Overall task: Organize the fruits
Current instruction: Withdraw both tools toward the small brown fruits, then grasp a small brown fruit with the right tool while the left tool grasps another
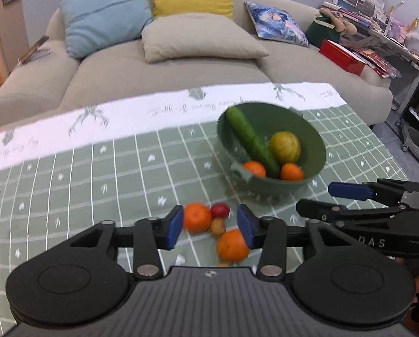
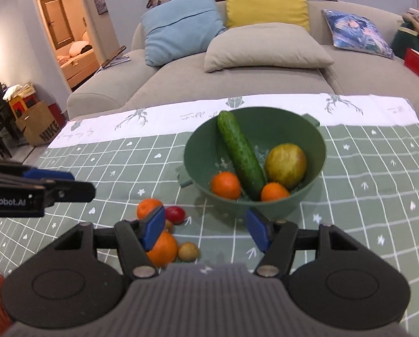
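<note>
A green bowl [image 1: 307,129] [image 2: 313,146] stands on the checked cloth and holds a cucumber [image 1: 248,137] [image 2: 240,151], a yellow-green fruit [image 1: 284,146] [image 2: 285,165] and two small oranges [image 1: 254,168] [image 1: 292,172] [image 2: 226,185] [image 2: 274,192]. On the cloth in front of the bowl lie two oranges [image 1: 197,217] [image 1: 231,246] [image 2: 164,248] [image 2: 147,206], a red fruit [image 1: 220,210] [image 2: 175,214] and a small brown fruit [image 1: 217,227] [image 2: 188,251]. My left gripper [image 1: 210,227] is open and empty above this loose fruit. My right gripper [image 2: 206,228] is open and empty to the right of it.
A grey sofa [image 1: 164,73] [image 2: 237,78] with blue, yellow and beige cushions stands behind the table. A red box [image 1: 344,56] lies on its right end. The right gripper shows at the right of the left wrist view [image 1: 319,198]. The left gripper shows at the left of the right wrist view [image 2: 81,184].
</note>
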